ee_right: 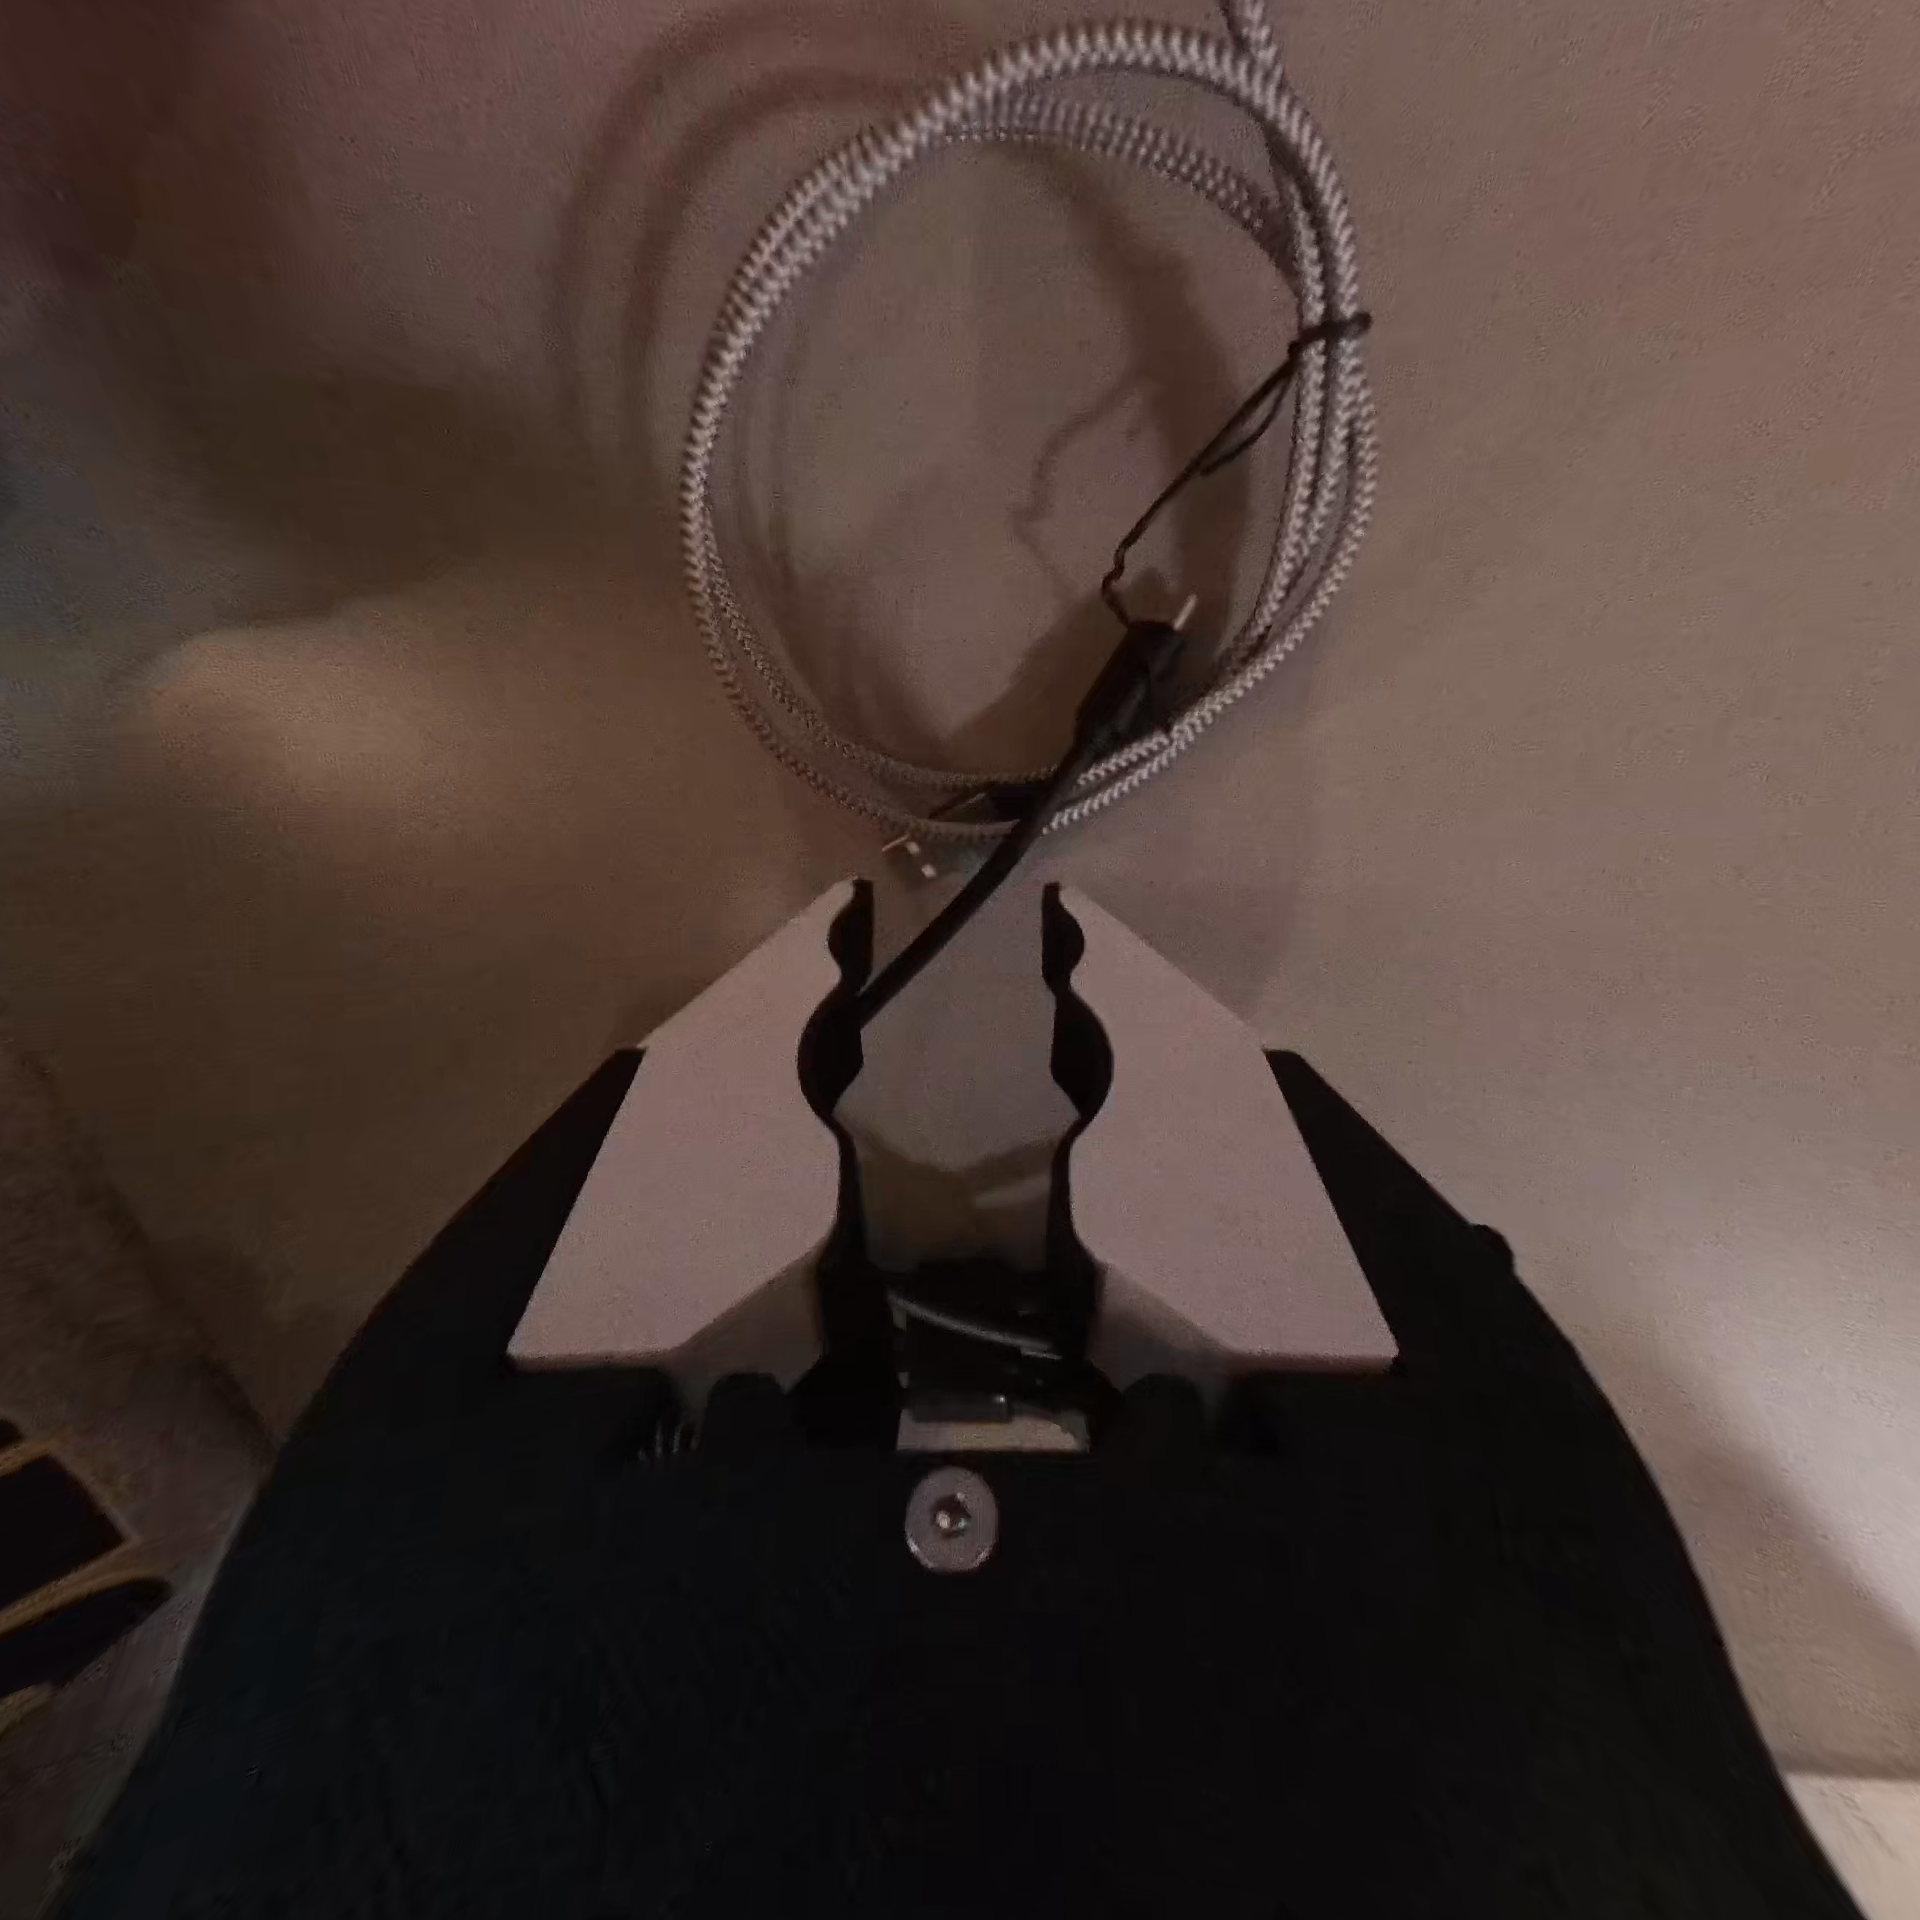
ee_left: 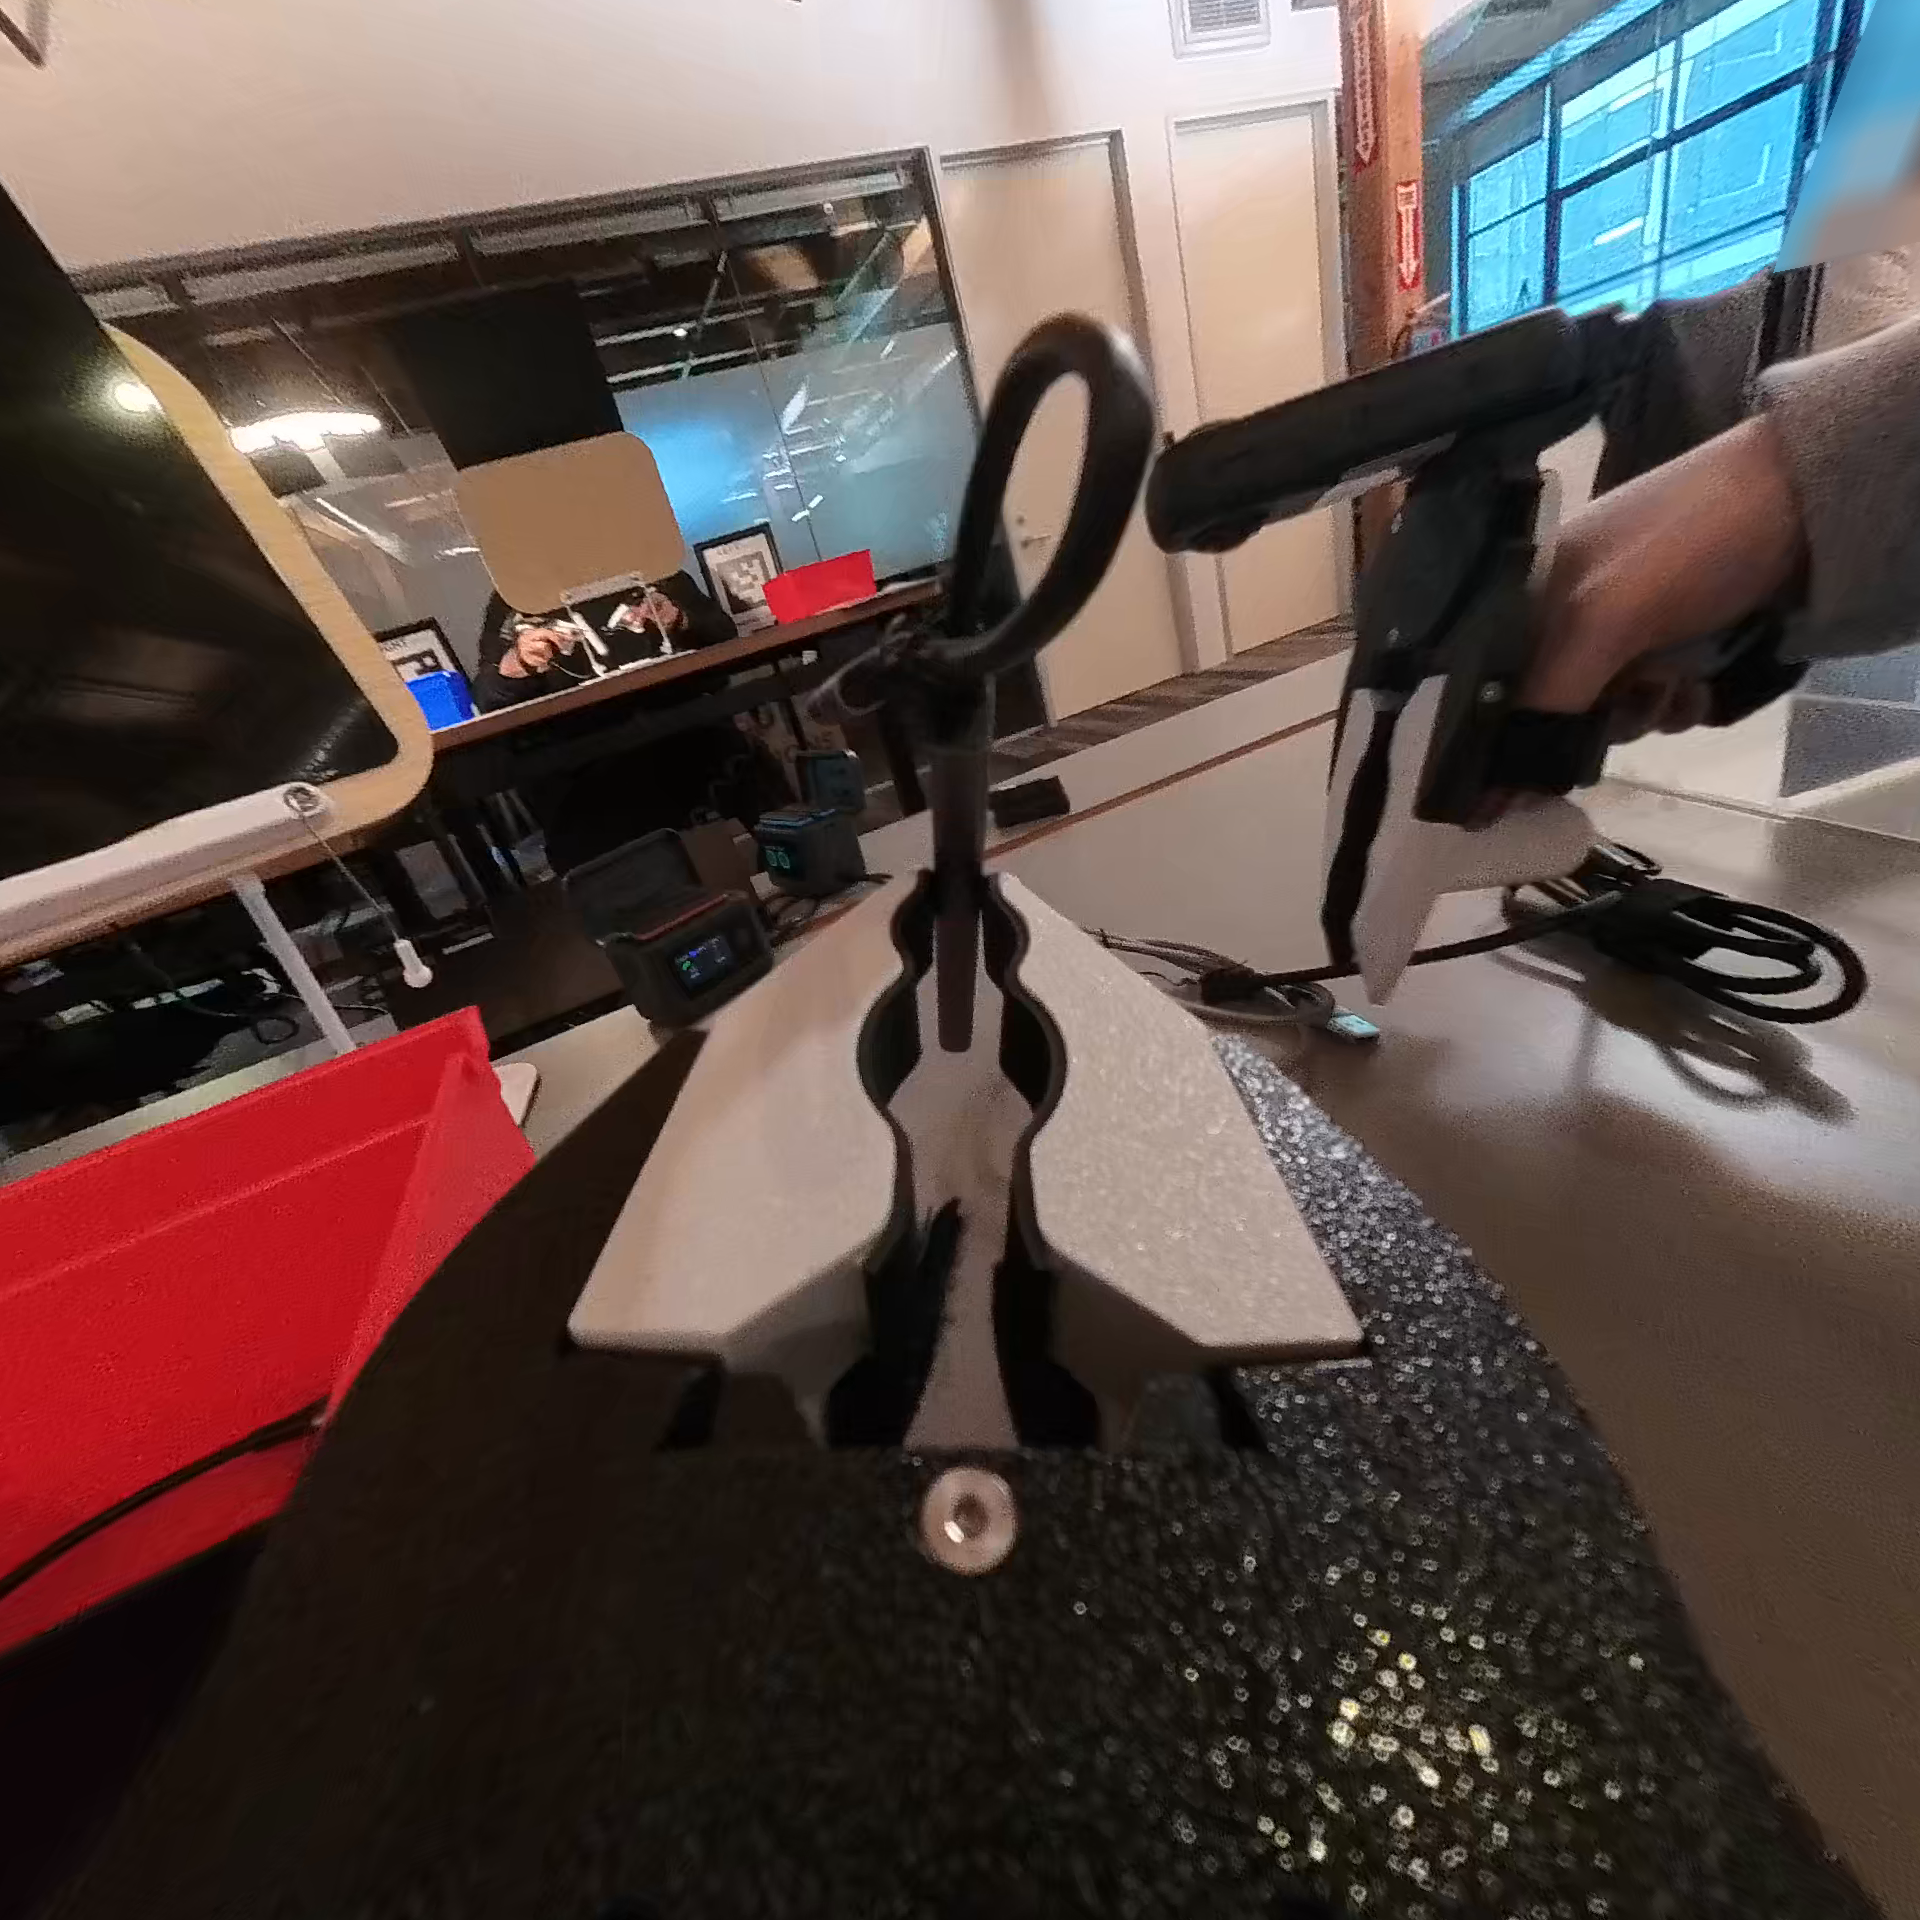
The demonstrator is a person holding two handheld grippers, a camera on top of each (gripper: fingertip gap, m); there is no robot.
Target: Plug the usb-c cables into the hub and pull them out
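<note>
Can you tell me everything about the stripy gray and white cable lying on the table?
The stripy cable looks like braided cloth, woven gray and white. It lies flat on the brown table, wound in a round coil of several loops. A thin black tie pinches the loops together at one side. A thin black cable crosses over its near edge. The right gripper hovers open just before it, not touching.

Our left gripper (ee_left: 961,914) is raised and level, its fingers (ee_left: 790,1122) closed to a narrow slot; our right gripper (ee_right: 951,894) tips down toward the counter (ee_right: 364,468), fingers (ee_right: 727,1164) parted, gripped by our hand (ee_left: 1652,613)
</note>
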